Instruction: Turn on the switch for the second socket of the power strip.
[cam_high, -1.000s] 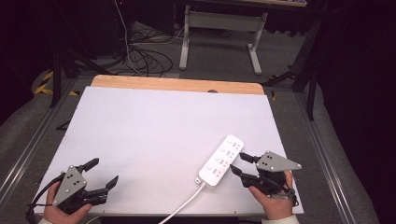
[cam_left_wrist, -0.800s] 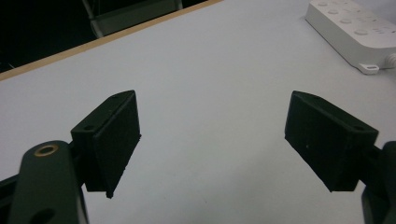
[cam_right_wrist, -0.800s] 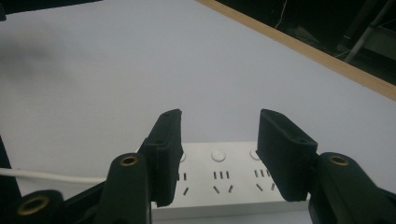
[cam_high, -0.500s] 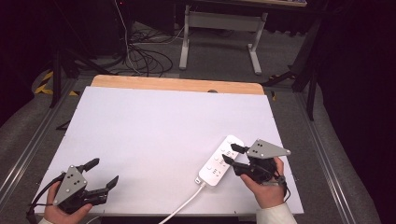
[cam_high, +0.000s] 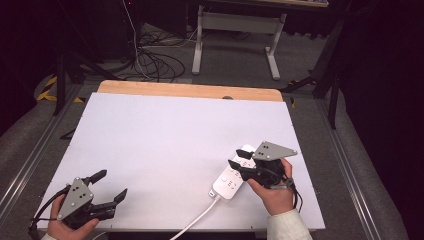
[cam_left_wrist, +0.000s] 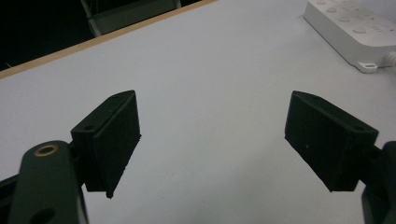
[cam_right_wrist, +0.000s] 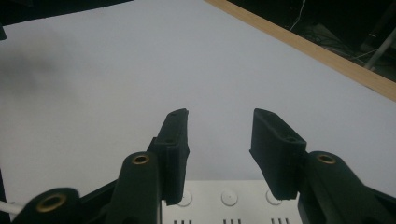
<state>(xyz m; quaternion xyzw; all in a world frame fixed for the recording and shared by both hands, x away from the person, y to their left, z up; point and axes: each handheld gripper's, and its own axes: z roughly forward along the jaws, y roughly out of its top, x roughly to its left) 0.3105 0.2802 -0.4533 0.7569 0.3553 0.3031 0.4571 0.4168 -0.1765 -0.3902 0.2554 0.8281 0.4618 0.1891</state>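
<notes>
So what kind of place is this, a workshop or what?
Probably a lab or recording workspace: a white-covered table with one power strip on it, loose cables on the floor behind, and a dark curtained surround.

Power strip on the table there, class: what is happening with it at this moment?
A person holds a hand-held gripper in each hand at a white table. The right hand-held gripper hangs open over the white power strip, gripping nothing. The left hand-held gripper sits open near the table's front left corner, apart from the strip.
</notes>
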